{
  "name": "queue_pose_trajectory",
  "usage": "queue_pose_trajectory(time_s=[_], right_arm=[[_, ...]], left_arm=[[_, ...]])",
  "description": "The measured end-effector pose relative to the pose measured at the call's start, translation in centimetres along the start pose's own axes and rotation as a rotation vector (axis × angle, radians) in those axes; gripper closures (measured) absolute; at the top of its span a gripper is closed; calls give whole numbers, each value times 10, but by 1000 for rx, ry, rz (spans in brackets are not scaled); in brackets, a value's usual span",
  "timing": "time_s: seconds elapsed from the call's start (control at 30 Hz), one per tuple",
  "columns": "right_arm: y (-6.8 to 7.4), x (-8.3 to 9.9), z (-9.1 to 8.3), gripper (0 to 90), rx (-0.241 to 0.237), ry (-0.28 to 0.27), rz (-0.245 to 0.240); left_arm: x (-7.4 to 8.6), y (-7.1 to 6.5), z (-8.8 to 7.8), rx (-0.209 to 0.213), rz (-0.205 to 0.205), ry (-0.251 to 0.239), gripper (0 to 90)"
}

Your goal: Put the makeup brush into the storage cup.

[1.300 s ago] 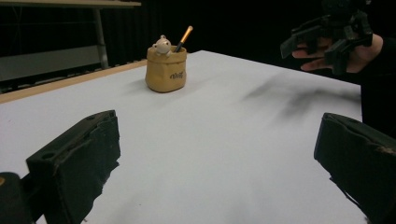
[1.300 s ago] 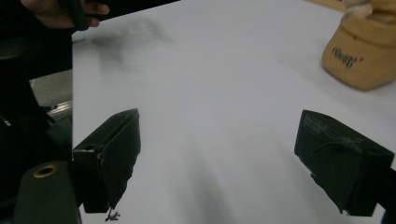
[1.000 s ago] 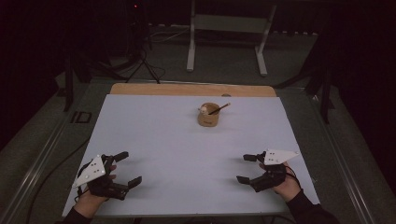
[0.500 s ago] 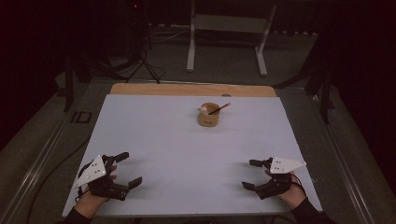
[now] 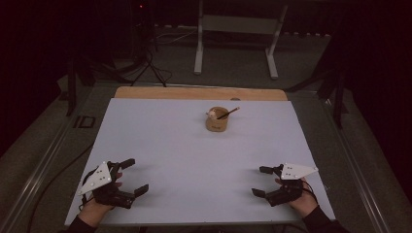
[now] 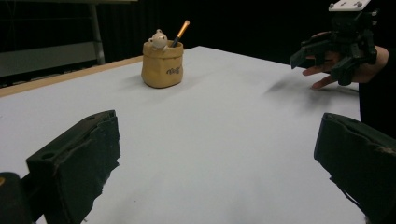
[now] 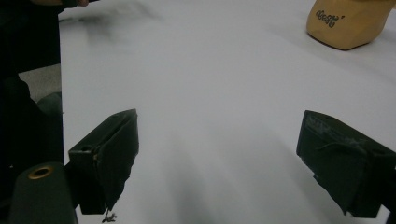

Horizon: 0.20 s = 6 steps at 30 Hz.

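A small tan sack-shaped holder [image 5: 217,121] stands at the far middle of the white table [image 5: 194,145], with a little bear figure [image 6: 159,39] and a brush [image 6: 180,31] poking out of it. My left gripper [image 5: 134,175] rests open near the front left corner, nothing between its jaws. My right gripper [image 5: 261,181] sits open near the front right corner, jaws wide apart and empty. In the left gripper view the holder [image 6: 162,65] is ahead to the left and the right gripper [image 6: 327,56] is at the upper right. The holder [image 7: 348,23] shows at the right gripper view's top right.
A wooden strip [image 5: 199,93] edges the table's far side. Beyond it on the dark floor stand a metal frame [image 5: 238,39] and a tripod with cables [image 5: 145,63]. A rail [image 5: 43,160] runs along the table's left side.
My right gripper has shifted back toward the front right corner and slightly right. The left gripper has stayed in place. The holder has not moved.
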State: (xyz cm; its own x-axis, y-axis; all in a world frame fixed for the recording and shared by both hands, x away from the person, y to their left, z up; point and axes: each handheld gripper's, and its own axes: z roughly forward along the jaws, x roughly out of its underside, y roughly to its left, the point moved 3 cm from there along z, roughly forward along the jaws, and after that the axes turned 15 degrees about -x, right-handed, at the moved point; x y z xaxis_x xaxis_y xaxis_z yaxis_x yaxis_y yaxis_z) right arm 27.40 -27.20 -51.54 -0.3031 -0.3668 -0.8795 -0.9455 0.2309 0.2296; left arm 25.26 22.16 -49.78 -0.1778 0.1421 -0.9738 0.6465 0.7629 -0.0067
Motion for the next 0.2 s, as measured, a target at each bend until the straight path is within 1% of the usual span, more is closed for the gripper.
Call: queue_pose_trajectory(time_s=[0.2], right_arm=[[-1,0,-1,130,-3,-7,7]], left_arm=[[0,0,0,1,2,2,16]])
